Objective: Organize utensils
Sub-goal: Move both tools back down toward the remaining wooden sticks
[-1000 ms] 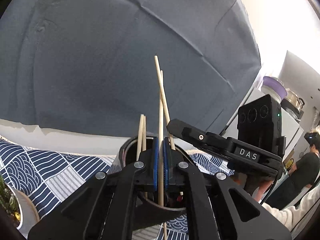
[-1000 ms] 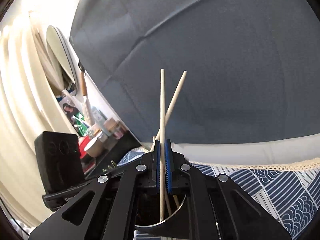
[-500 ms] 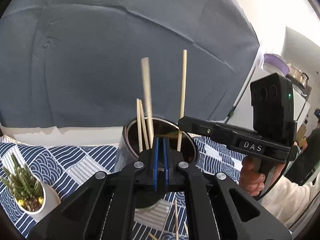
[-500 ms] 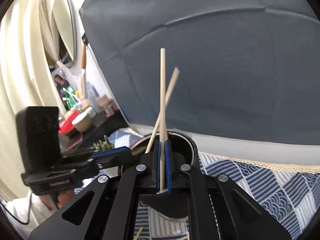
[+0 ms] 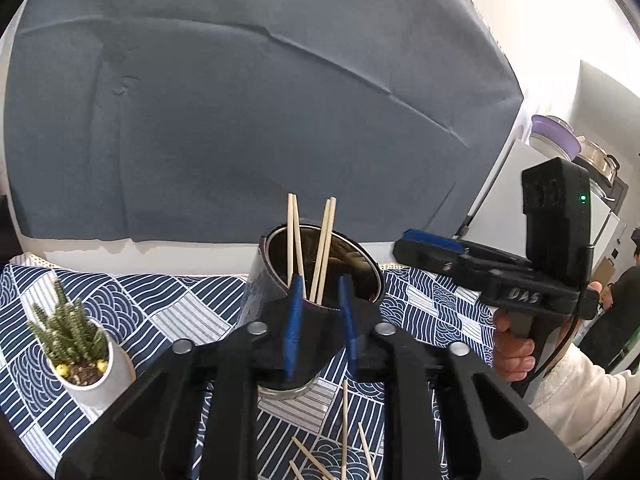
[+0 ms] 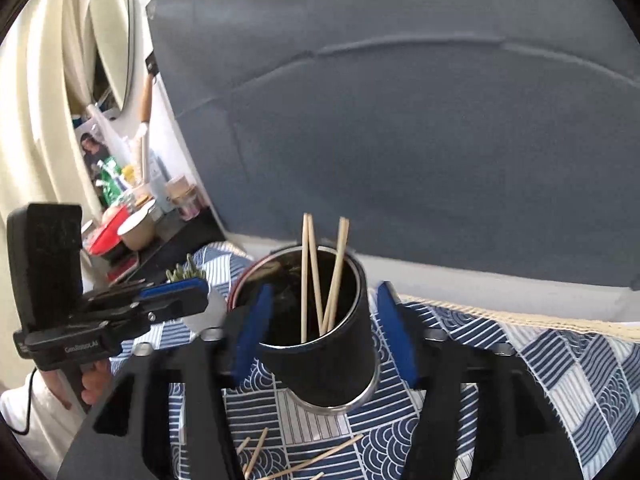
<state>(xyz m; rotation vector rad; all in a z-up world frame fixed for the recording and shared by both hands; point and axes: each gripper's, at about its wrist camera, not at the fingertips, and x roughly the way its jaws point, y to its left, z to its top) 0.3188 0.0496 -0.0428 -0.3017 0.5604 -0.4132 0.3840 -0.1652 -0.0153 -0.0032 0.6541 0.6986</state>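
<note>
At centre frame in both wrist views stands the dark metal cup (image 5: 316, 280), upright on the blue wave-patterned tablecloth (image 5: 160, 312), with four wooden chopsticks (image 5: 310, 248) already standing in it. The left tongs (image 5: 320, 320) have just been opening and now stand narrowly parted with nothing between the blue pads; the right tongs (image 6: 326, 332) have just been opening too, wider, and they frame the cup without touching it. So both sticks are dropped in, and both hands are free!

Look at those chopsticks: long axes close to vertical, lower ends down in the cup, upper ends poking above the rim. One pair leans slightly left of upright, the other tilts right, so they fan apart at the top.

More work waits at the bottom of both frames, where loose chopsticks (image 6: 280, 460) lie flat on the cloth, scattered at crossing angles. My read is that the next pick-up begins here. To do it well, each pair of tongs wants to come down across a stick's long axis, near its middle, and pinch one stick only. Those thin round sticks look likely to roll or pivot. Watch the small potted succulent (image 5: 76, 344) at left, close to the left hand's path, and keep clear of the cup.
</note>
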